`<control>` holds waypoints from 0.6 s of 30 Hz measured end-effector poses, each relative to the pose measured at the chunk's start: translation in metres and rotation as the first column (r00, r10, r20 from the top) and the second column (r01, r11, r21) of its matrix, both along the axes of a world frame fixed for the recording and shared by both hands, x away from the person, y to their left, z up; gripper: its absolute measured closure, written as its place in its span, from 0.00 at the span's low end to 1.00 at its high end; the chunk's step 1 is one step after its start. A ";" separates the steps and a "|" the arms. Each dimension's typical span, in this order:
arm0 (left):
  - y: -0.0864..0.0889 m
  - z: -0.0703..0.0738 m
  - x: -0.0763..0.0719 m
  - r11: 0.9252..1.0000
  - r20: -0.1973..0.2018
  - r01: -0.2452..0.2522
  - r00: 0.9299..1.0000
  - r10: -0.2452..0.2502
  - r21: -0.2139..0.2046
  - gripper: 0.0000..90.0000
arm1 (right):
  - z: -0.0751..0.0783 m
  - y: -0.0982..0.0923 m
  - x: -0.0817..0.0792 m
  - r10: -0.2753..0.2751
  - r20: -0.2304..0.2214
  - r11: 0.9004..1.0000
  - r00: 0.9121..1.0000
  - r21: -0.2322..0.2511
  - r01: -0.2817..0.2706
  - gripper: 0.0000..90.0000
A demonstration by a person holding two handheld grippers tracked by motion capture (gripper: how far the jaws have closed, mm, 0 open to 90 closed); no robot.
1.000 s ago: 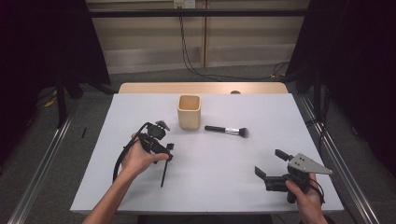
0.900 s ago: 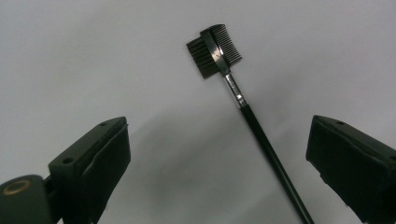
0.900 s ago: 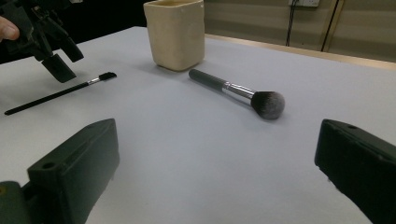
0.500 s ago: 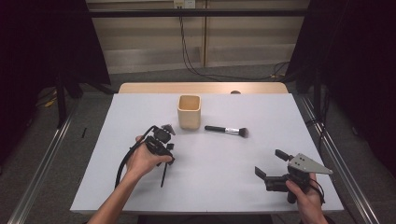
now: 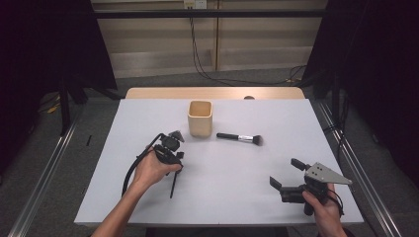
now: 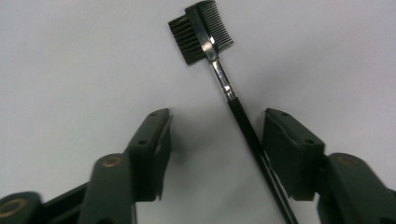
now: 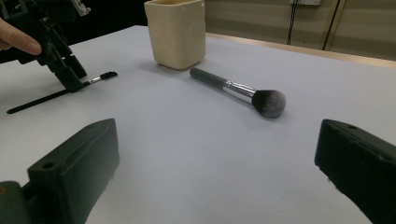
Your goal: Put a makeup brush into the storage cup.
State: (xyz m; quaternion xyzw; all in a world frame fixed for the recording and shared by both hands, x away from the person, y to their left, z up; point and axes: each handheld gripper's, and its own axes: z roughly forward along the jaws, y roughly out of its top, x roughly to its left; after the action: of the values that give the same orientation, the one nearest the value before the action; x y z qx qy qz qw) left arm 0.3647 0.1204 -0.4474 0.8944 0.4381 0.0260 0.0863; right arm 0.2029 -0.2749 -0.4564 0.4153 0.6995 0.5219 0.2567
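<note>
Nearest the person, the right claw (image 5: 285,174) rested low over the white worktop (image 5: 232,197) at its right front, jaws spread wide with nothing between them. In the right gripper view those jaws framed bare worktop, with the powder brush (image 7: 240,90) lying flat well beyond them.

Farther in, on the left side, the left claw (image 6: 215,144) pointed down over a slim black brow comb (image 6: 219,70) that lay flat on the worktop. The jaws had just been closing, and the comb's thin handle ran between them. In the left gripper view the handle passed close against the inner face of the jaw seen on the right, while a clear gap stayed between it and the other jaw, so the pads were not yet pinching it. The comb's toothed head lay just past the jaw tips. In the high view the tail of the handle stuck out below the left hand (image 5: 150,170) toward the person.

Beyond both, near the middle of the worktop, the powder brush lay just beside the beige cup (image 5: 200,118), which stood upright.
</note>
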 end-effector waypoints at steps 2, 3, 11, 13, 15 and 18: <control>0.000 0.000 0.000 1.000 -0.004 0.000 1.000 0.000 0.000 0.62 | 0.000 0.000 0.000 0.002 0.000 1.000 1.000 -0.001 -0.002 0.00; 0.000 0.001 0.000 1.000 -0.006 0.000 1.000 0.000 0.002 0.65 | 0.000 0.000 0.000 0.003 0.000 1.000 1.000 -0.001 -0.003 0.00; 0.003 0.001 0.001 1.000 -0.028 0.004 1.000 -0.005 -0.014 0.89 | 0.000 0.000 0.000 0.001 -0.002 1.000 1.000 0.000 -0.001 0.00; 0.003 0.001 0.001 1.000 -0.025 0.005 1.000 -0.005 -0.012 0.92 | 0.000 0.000 0.000 0.001 -0.003 1.000 1.000 0.000 -0.001 0.00; 0.004 0.001 0.000 1.000 -0.010 0.007 1.000 -0.007 -0.013 0.94 | 0.000 0.000 0.000 0.001 -0.004 1.000 1.000 0.000 -0.001 0.00; 0.006 0.001 0.001 1.000 -0.024 0.001 1.000 -0.002 -0.026 0.95 | 0.000 0.001 0.000 0.000 -0.007 1.000 1.000 0.000 0.000 0.00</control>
State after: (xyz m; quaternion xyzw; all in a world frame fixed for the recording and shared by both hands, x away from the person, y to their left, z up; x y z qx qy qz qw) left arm 0.3661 0.1260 -0.4468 0.8938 0.4386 0.0093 0.0928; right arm 0.2030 -0.2744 -0.4568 0.4173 0.7003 0.5204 0.2541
